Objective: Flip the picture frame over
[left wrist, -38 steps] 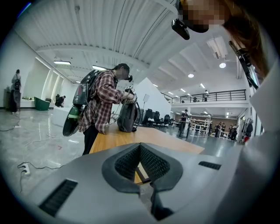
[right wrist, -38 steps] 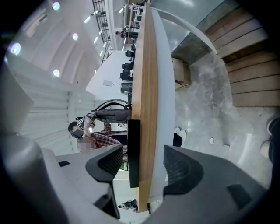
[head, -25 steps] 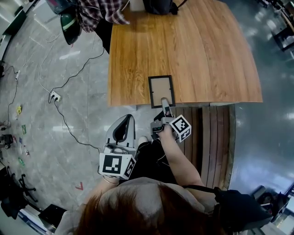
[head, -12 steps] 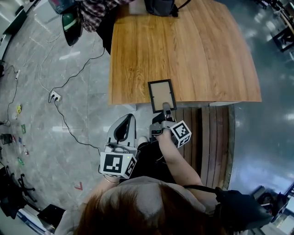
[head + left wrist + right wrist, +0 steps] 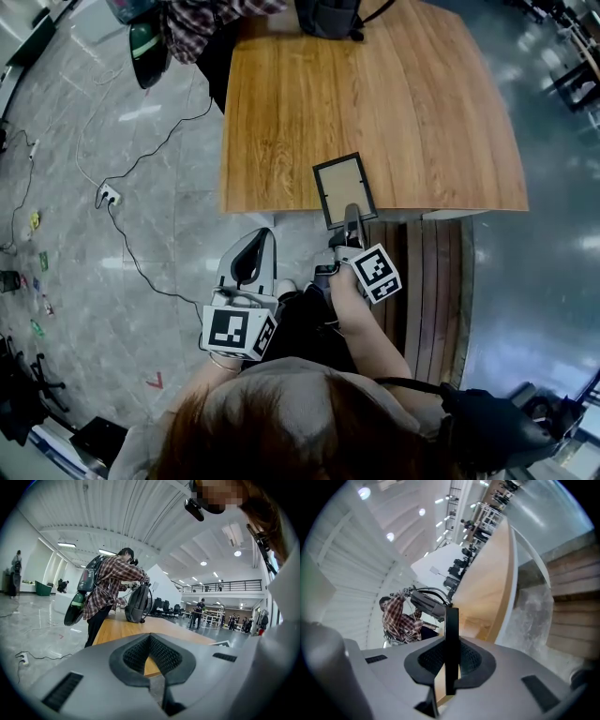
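Note:
A black picture frame [image 5: 343, 190] with its brown back panel facing up hangs past the near edge of the wooden table [image 5: 375, 94], tilted a little. My right gripper [image 5: 352, 221] is shut on its near rim, its jaws having just been closing onto it. In the right gripper view the frame's black edge [image 5: 451, 634] stands upright between the pads of that gripper [image 5: 451, 663]. My left gripper [image 5: 249, 265] hovers low over the floor at the left, shut and holding nothing. In its own view, the left gripper [image 5: 151, 665] points at the table [image 5: 122, 627].
A person in a plaid shirt [image 5: 211, 23] handles a dark backpack [image 5: 328, 14] at the table's far end. Wooden bench slats [image 5: 436, 272] lie right of my right arm. A cable and power strip [image 5: 101, 195] trail over the grey floor at the left.
The right gripper closed on the frame's near rim and raised it. The frame shifted right and turned slightly. The left gripper stayed put.

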### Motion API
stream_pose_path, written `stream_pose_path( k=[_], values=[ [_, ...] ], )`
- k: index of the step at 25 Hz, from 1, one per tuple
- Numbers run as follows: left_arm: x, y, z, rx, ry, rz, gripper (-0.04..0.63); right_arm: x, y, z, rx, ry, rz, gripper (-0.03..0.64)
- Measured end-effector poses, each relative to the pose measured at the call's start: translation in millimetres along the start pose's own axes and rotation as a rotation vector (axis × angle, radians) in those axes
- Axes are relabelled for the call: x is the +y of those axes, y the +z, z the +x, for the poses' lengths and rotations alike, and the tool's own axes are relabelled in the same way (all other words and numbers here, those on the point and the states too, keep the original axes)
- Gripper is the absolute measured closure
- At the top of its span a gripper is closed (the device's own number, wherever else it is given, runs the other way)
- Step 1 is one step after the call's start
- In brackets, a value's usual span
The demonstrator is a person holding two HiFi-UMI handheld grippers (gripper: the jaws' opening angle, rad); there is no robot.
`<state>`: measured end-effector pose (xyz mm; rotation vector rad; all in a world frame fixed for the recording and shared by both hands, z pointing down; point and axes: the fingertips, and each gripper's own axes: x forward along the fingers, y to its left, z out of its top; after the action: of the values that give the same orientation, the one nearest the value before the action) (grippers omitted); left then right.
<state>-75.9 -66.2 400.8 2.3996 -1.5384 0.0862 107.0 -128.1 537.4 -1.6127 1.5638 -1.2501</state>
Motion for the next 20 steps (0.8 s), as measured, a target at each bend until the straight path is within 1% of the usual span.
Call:
stream_pose_path(
  k=[1,2,5,8,10,14,16,18,20],
  values=[
    [0,0,0,0.001,0.000,0.000,0.589,7,6,2,-0.003,0.013,-0.107,0.557],
    [-1,1,0,0.001,-0.001,-0.001,0.589,16,10,4,-0.003,0.027,-0.243,0.557],
    [-3,2,1,-0.002,-0.006,-0.004,0.589,42,17,11,-0.011,0.068,-0.715,0.557],
    [0,1,2,-0.001,0.001,-0.009,0.589,67,10,16,-0.015,0.116,-1.172,0.557],
    [3,1,2,0.002,0.009,-0.016,0.589,79,-2,19,0.004,0.158,-1.423,0.557],
    [5,1,1,0.005,0.017,-0.017,0.589,83,-36,20,0.033,0.275,-1.876,0.557],
    [7,1,0,0.004,0.020,-0.013,0.589,77,-53,18,0.062,0.330,-2.080,0.557],
    [10,1,0,0.005,0.028,-0.011,0.589,66,-70,19,0.126,0.369,-2.224,0.557],
    [12,1,-1,0.007,0.036,-0.010,0.589,52,-85,20,0.208,0.393,-2.323,0.557]
  ],
)
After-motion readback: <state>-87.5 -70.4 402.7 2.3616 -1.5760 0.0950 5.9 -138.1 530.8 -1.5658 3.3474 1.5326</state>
